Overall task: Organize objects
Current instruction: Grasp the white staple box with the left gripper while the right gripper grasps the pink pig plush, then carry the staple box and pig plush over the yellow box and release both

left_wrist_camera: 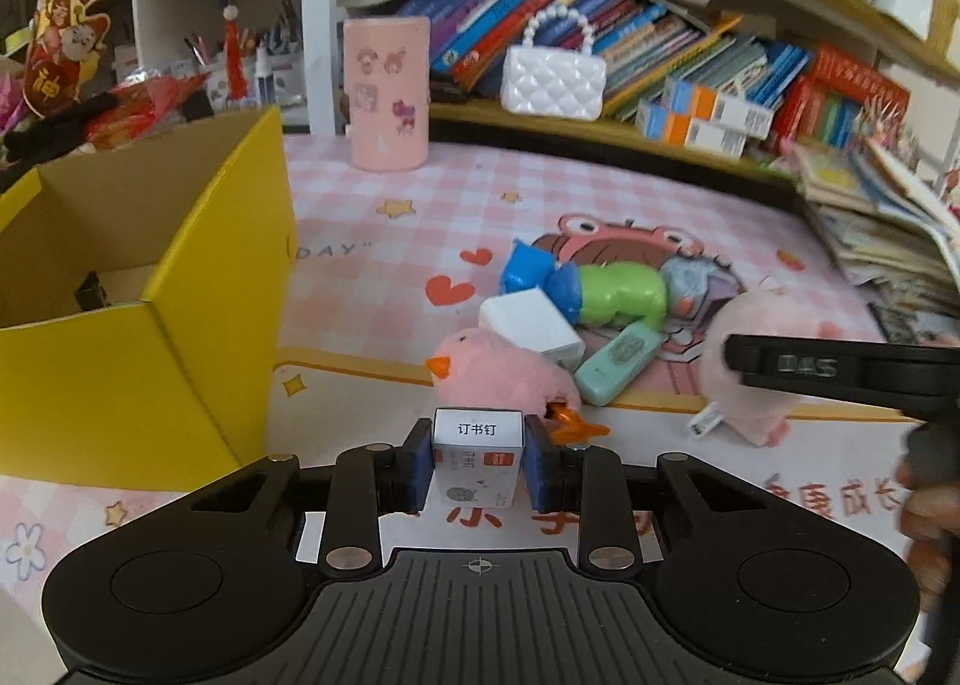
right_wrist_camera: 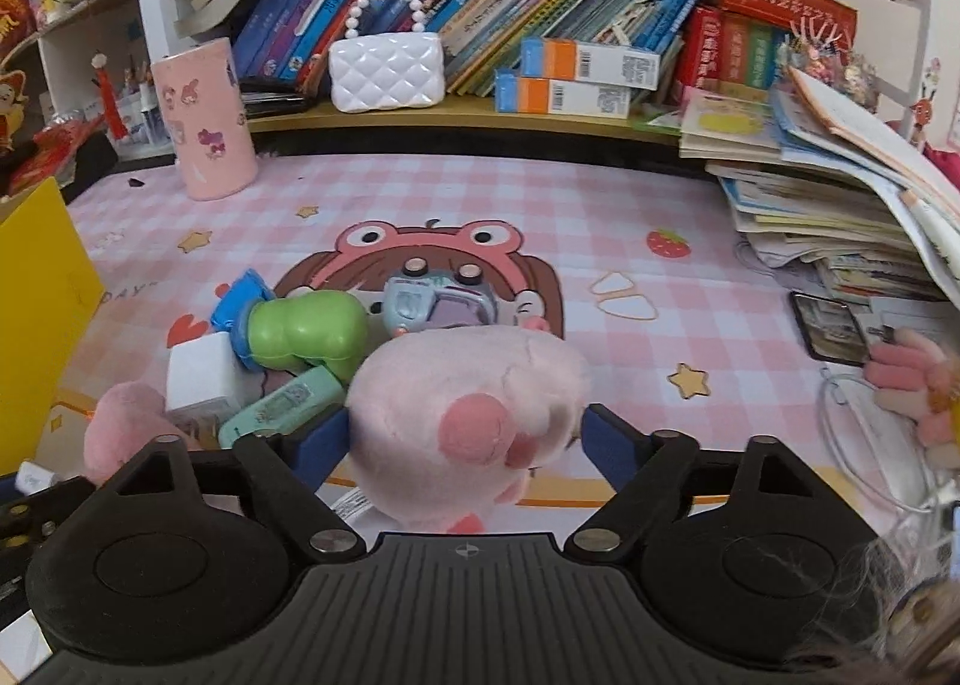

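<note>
My left gripper [left_wrist_camera: 478, 460] is shut on a small white staple box [left_wrist_camera: 478, 457], held above the pink mat beside the open yellow cardboard box [left_wrist_camera: 198, 289]. A pink duck plush [left_wrist_camera: 504, 370], a white box [left_wrist_camera: 531, 325], a mint stapler [left_wrist_camera: 618, 364], a green and blue toy [left_wrist_camera: 606, 292] and a grey gadget [left_wrist_camera: 696, 283] lie in a heap ahead. My right gripper [right_wrist_camera: 465, 433] has its blue pads on both sides of a round pink plush [right_wrist_camera: 474, 415], which also shows in the left wrist view [left_wrist_camera: 744, 367]. The heap also shows in the right wrist view: green toy [right_wrist_camera: 306, 334], white box [right_wrist_camera: 201, 379], stapler [right_wrist_camera: 276, 409].
A pink sticker cup [left_wrist_camera: 387, 94] and a white quilted purse [left_wrist_camera: 555, 79] stand at the back by shelves of books. A pile of booklets [right_wrist_camera: 828, 187], a phone [right_wrist_camera: 831, 328] and another pink plush [right_wrist_camera: 918, 379] lie at the right. Rubber bands [right_wrist_camera: 624, 298] lie on the mat.
</note>
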A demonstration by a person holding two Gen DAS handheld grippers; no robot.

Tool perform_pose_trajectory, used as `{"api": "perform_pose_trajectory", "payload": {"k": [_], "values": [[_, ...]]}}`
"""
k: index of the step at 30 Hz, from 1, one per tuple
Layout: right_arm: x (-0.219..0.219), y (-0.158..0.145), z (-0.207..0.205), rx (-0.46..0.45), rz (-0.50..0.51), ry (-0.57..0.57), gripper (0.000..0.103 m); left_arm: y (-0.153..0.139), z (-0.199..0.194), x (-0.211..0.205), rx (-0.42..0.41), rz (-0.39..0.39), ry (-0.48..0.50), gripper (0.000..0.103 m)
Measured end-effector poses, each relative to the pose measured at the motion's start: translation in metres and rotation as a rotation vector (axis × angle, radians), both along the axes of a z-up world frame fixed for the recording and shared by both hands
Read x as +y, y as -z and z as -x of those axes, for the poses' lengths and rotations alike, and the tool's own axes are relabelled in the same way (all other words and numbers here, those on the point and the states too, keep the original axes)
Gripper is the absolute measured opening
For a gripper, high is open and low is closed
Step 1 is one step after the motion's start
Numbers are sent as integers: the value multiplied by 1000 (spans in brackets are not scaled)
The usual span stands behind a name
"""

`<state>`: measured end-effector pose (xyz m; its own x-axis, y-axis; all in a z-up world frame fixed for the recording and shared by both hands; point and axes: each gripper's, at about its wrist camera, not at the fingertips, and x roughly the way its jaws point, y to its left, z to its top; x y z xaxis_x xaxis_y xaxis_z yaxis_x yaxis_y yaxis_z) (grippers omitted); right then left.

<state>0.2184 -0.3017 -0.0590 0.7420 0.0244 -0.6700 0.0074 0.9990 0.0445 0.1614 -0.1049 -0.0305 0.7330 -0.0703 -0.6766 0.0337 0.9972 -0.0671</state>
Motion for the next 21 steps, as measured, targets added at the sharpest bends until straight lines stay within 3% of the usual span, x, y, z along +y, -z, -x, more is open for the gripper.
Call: {"api": "perform_pose_trajectory", "payload": {"k": [2, 5, 8, 10, 11, 14, 21], "values": [[1, -1, -1, 3, -2, -7, 80, -7, 11, 3, -16, -1, 9, 28], [9, -7, -2, -9, 6, -22, 90, -15, 25, 8, -28, 2, 11, 28], [17, -9, -5, -27, 27, -10, 91, -18, 37, 14, -20, 22, 11, 28], [21, -4, -11, 11, 62, 24, 91, -17, 42, 17, -15, 43, 8, 28], [21, -1, -14, 26, 79, 43, 89, -17, 45, 19, -14, 56, 6, 28], [17, 5, -13, 37, 105, 81, 71, -17, 51, 27, -20, 82, 18, 28], [20, -17, 39, 29, 62, 118, 66, -20, 69, 52, -54, 86, 74, 28]]}}
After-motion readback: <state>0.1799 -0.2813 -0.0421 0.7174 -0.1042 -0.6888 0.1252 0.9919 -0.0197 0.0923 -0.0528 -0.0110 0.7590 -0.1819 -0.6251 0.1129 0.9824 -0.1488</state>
